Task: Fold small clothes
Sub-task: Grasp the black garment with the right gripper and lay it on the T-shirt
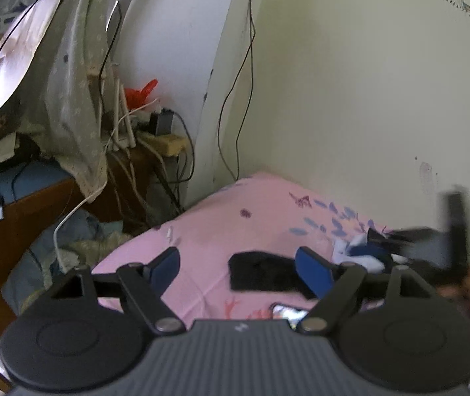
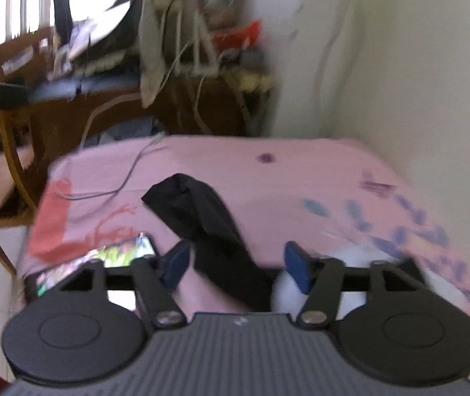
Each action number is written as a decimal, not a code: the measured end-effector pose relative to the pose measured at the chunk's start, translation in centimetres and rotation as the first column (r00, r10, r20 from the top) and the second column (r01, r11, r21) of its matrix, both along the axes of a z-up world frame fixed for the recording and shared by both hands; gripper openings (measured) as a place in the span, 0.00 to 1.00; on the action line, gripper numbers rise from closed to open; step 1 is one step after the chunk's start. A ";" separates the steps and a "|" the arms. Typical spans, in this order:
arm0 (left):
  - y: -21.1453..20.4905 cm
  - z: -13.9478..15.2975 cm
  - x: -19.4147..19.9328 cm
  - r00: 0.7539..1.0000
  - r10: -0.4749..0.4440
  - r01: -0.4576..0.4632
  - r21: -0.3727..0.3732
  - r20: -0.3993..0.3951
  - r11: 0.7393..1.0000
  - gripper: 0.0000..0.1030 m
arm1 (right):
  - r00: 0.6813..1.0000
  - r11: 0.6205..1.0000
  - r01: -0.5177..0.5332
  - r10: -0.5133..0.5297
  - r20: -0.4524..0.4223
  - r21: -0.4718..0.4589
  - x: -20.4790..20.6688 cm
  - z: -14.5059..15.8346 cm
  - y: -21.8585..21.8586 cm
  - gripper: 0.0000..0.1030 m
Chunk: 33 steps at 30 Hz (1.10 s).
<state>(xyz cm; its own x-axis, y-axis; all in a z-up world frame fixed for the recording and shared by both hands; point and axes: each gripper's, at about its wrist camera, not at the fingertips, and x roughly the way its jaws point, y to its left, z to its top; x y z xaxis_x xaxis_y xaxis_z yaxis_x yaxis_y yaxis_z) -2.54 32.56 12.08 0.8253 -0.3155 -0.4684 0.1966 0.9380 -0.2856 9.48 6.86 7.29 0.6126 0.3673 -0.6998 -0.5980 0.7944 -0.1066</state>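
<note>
Both grippers, left gripper (image 1: 239, 269) and right gripper (image 2: 236, 264), hang open and empty near a black garment (image 2: 201, 214), seemingly unfolded, on the pink bedsheet (image 2: 301, 171).

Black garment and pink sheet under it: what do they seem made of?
Black garment: looks like thin, soft knit or jersey, matte; it lies limp with soft folds, no sheen. Pink sheet: seems woven cotton or a blend, matte, printed with red and blue motifs, lightly creased. Blur leaves weave unclear.

Black sock (image 2: 205, 217) flat on pink sheet (image 2: 301, 171)
</note>
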 end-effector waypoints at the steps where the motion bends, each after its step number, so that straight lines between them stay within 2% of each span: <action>1: 0.5 -0.1 -0.3 1.000 0.004 -0.004 0.001 -0.001 1.000 0.77 | 1.000 0.999 0.009 -0.010 -0.023 -0.033 1.2 -0.9 1.4 0.52; 2: 1.0 -0.2 -0.5 1.000 0.010 -0.010 0.000 -0.001 1.000 0.77 | 0.998 0.998 0.016 -0.019 -0.053 -0.057 2.7 -2.0 2.5 0.37; 3: 1.7 -0.3 -0.6 1.000 0.019 -0.019 -0.006 -0.004 1.000 0.77 | 0.996 0.997 0.026 -0.031 -0.082 -0.066 4.1 -2.8 3.5 0.00; 5: 2.5 -0.4 -0.7 0.999 0.032 -0.032 -0.021 -0.011 0.999 0.77 | 0.995 0.998 0.065 -0.066 -0.076 -0.016 5.5 -2.3 4.6 0.00; 7: 2.9 -0.6 0.0 0.999 0.043 -0.043 -0.032 -0.021 0.999 0.77 | 0.993 0.985 0.118 -0.116 -0.028 0.123 7.1 0.4 5.2 0.00; 9: 2.8 -0.8 0.6 0.999 0.043 -0.044 -0.042 -0.032 0.998 0.77 | 0.988 0.932 0.142 -0.155 0.013 0.334 7.9 4.5 4.6 0.00; 11: 2.4 -1.0 1.0 0.999 0.030 -0.032 -0.054 -0.035 0.998 0.77 | 0.978 0.869 0.144 -0.197 0.063 0.474 7.9 8.6 2.9 0.00; 14: 1.2 -1.1 1.3 1.000 -0.002 0.000 -0.056 -0.027 0.998 0.77 | 0.953 0.816 0.145 -0.267 0.142 0.560 7.0 12.9 -2.2 0.00; 17: -0.6 -1.0 2.2 0.999 -0.044 0.042 -0.068 -0.029 0.997 0.77 | 0.914 0.764 0.241 -0.386 0.126 0.598 6.4 14.2 -9.1 0.00; 20: -3.3 -0.3 3.4 0.994 -0.105 0.104 -0.078 -0.014 0.992 0.77 | 0.858 0.732 0.347 -0.500 0.116 0.586 3.4 13.4 -15.9 0.00; 22: -5.5 0.5 4.2 0.989 -0.147 0.147 -0.081 0.013 0.986 0.77 | 0.811 0.704 0.422 -0.575 0.110 0.572 0.3 11.8 -20.7 0.00; 23: -7.1 0.9 4.8 0.985 -0.172 0.173 -0.084 0.024 0.981 0.77 | 0.783 0.683 0.459 -0.613 0.105 0.568 -1.3 10.8 -22.7 0.00; 26: -11.7 1.5 6.4 0.969 -0.246 0.248 -0.100 0.031 0.964 0.77 | 0.672 0.583 0.595 -0.739 0.055 0.553 -7.4 6.5 -29.9 0.00; 28: -15.4 1.4 8.2 0.955 -0.295 0.295 -0.100 0.011 0.950 0.77 | 0.610 0.553 0.686 -0.791 0.040 0.473 -10.7 2.9 -33.1 0.00; 29: -17.3 1.3 9.1 0.950 -0.311 0.309 -0.092 -0.009 0.947 0.77 | 0.598 0.543 0.723 -0.802 0.006 0.426 -12.1 1.1 -34.4 0.19; 30: -19.4 0.9 10.3 0.946 -0.321 0.318 -0.075 -0.040 0.945 0.77 | 0.569 0.511 0.772 -0.820 -0.054 0.376 -13.5 -0.7 -36.0 0.54; 31: -21.4 0.6 11.2 0.943 -0.326 0.322 -0.058 -0.074 0.945 0.77 | 0.542 0.477 0.799 -0.835 -0.096 0.365 -14.9 -2.0 -37.4 0.55; 33: -25.0 -0.2 12.6 0.932 -0.342 0.341 -0.030 -0.123 0.940 0.77 | 0.536 0.442 0.803 -0.828 -0.163 0.400 -18.2 -3.3 -40.2 0.55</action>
